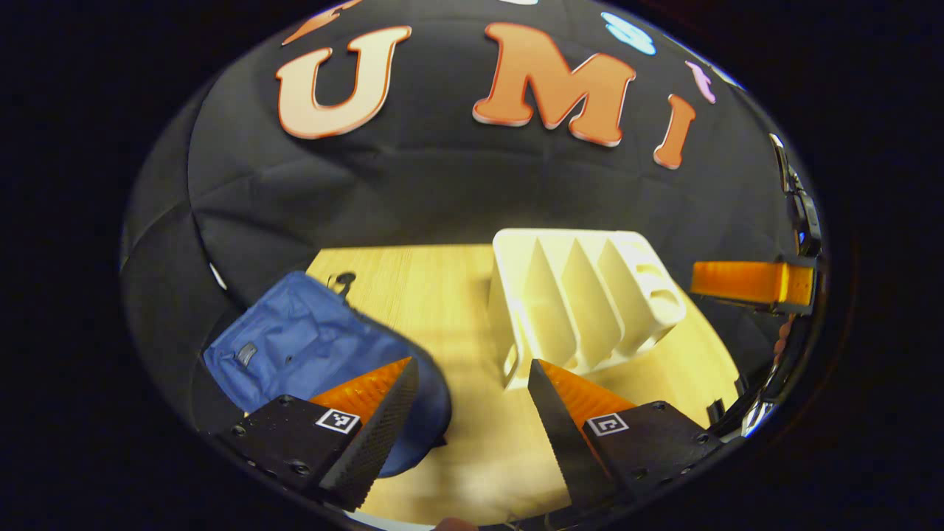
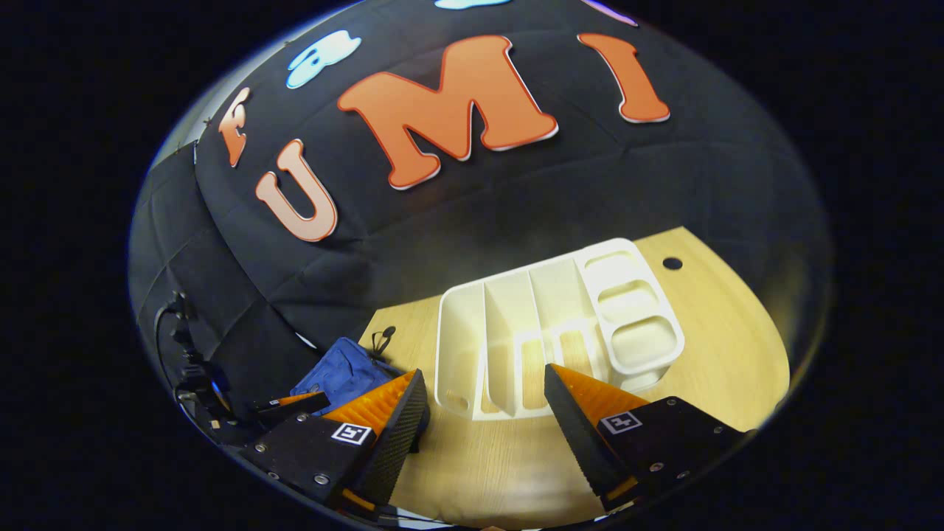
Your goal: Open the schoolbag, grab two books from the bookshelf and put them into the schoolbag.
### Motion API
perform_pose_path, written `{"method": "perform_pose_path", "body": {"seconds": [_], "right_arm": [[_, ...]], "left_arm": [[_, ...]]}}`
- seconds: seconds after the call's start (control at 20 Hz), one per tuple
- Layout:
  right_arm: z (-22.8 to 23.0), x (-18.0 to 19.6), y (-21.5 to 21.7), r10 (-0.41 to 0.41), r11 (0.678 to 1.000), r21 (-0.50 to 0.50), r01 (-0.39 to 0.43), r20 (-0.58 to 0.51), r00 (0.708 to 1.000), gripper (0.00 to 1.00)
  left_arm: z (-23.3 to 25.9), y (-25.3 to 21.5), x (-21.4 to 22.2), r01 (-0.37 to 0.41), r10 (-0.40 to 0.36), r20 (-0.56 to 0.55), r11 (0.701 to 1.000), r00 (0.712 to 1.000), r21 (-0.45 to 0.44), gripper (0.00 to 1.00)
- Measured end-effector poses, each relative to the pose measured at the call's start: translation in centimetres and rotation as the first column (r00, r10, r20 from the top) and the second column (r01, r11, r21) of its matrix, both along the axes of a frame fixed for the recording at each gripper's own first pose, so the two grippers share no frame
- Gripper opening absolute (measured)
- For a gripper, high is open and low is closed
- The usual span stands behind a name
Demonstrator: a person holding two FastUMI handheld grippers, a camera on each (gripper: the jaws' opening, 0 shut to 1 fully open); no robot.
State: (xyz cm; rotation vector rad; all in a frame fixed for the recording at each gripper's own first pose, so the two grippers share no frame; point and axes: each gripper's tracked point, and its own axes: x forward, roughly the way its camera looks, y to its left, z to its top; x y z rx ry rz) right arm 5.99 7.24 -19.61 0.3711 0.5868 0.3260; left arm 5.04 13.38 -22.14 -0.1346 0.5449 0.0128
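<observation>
Left tool (image 1: 472, 398): fingers spread apart, nothing held between them; it hangs above the counter (image 1: 435, 295), between the schoolbag and the bookshelf.
Right tool (image 2: 483, 413): fingers likewise spread, nothing gripped; it is pointed at the front of the bookshelf. In the left gripper view it is seen at the far right edge (image 1: 752, 284).
Schoolbag (image 1: 295, 346): blue, lying on the counter's left part; blue fabric with a small tag is presented (judged to be the lining, so the bag may be open already). In the right gripper view it sits behind the left finger (image 2: 343, 372).
Bookshelf (image 2: 553, 324): white divided rack on the counter, right of the schoolbag and apart from it; the slots in view appear bare.
Books: none can be made out in either view.
Risk 1: if the bag's mouth is in fact shut or folded over, a book would be caught on the fabric and pushed off the counter edge.
Risk 2: the rack looks light; a sideways pull on it could tip or slide it.
Hidden: the schoolbag's near edge and zip are covered by the fingers; whether the mouth gapes cannot be told. The slot floors are partly masked.
</observation>
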Motion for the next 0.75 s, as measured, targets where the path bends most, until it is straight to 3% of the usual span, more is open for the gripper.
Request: {"method": "perform_pose_path", "body": {"seconds": [0.1,0.3,0.45,0.55,0.75], "right_arm": [[1.4,0.2,-0.9,-0.02,0.999,-0.048,0.024,0.087,0.996,0.97],[3.8,0.7,-2.9,-0.062,0.991,-0.106,0.086,0.213,0.975,0.96],[5.0,0.9,-4.3,-0.09,0.98,-0.145,0.136,0.286,0.954,0.96],[5.4,1.0,-5.3,-0.106,0.972,-0.166,0.165,0.318,0.942,0.96],[6.6,1.1,-6.6,-0.133,0.959,-0.182,0.217,0.388,0.912,0.96]], "left_arm": [[3.3,-1.4,0.9,-0.011,0.009,0.119,1.0,0.993,0.016,0.96],[8.4,-3.2,2.0,-0.049,0.032,0.308,0.998,0.951,0.045,0.96],[11.7,-4.7,2.0,-0.056,0.028,0.426,0.997,0.904,0.052,0.96],[14.2,-5.4,1.8,-0.084,0.046,0.511,0.995,0.858,0.053,0.93],[16.4,-6.4,2.2,-0.108,0.054,0.579,0.992,0.813,0.06,0.94]]}}
